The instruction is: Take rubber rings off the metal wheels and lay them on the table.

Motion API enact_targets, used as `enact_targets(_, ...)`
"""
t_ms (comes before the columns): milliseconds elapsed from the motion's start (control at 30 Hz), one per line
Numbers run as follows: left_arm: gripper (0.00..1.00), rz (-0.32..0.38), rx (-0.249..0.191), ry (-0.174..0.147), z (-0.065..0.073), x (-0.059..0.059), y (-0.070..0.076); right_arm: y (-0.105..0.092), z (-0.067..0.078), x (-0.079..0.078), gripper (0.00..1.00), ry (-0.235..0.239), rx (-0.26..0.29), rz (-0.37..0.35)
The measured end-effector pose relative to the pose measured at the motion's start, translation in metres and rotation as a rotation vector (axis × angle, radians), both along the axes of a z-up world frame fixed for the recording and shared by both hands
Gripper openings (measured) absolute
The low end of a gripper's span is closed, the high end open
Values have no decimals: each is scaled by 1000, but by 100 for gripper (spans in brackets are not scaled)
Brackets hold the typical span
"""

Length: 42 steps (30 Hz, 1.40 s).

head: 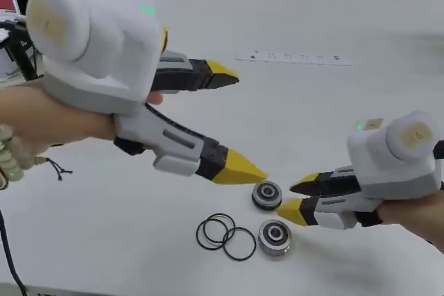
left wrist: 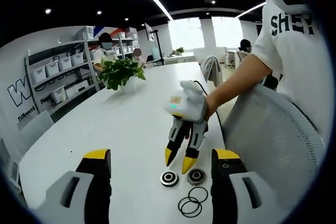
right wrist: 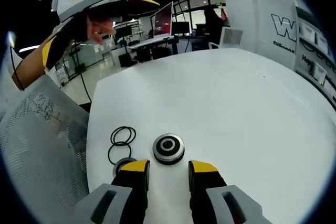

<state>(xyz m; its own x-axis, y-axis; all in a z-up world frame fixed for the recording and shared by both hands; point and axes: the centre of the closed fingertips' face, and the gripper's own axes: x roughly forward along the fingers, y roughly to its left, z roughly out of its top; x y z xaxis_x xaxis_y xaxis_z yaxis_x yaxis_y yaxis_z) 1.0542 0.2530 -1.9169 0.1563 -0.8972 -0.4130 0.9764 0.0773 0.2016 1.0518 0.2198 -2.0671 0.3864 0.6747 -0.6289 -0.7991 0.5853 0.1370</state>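
Two metal wheels lie on the white table (head: 326, 102). One wheel (head: 267, 194) (right wrist: 168, 148) has a dark outer band and sits just ahead of my right gripper (head: 295, 197) (right wrist: 168, 167), which is open with a narrow gap and holds nothing. The other wheel (head: 275, 236) (left wrist: 196, 176) looks lighter grey and lies beside the right gripper's lower jaw. Three loose black rubber rings (head: 225, 233) (left wrist: 191, 203) (right wrist: 121, 140) overlap on the table next to it. My left gripper (head: 246, 124) (left wrist: 161, 156) hovers wide open above the wheels, empty.
A white power strip (head: 295, 57) lies farther back on the table. A mesh chair (left wrist: 273, 140) stands at the table's near edge. A potted plant (left wrist: 122, 73) sits far down the table, with people and shelving beyond it.
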Motion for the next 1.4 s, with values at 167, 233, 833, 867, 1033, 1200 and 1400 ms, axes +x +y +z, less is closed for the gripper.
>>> enact_targets(167, 66, -23, 0, -5, -11, 4, -16, 1, 1, 0, 27, 2, 12, -7)
enact_targets(233, 61, -19, 17, -10, -21, 8, -20, 1, 1, 0, 27, 4, 17, -10)
enact_targets(833, 34, 60, 20, 93, -92, 15, -26, 4, -6, -2, 26, 17, 12, -4)
enact_targets(867, 31, 63, 22, 101, -95, 15, -26, 4, -6, -2, 26, 18, 11, -4)
enact_targets(1033, 23, 80, 65, 128, -118, 14, -24, 4, -7, -1, 26, 18, 12, -9)
enact_targets(1200, 20, 117, 83, 183, -136, 17, -22, 4, -8, 0, 26, 17, 12, -16)
enact_targets(1400, 15, 130, 75, 193, -138, 16, -23, 6, -9, -1, 24, 13, 4, -10)
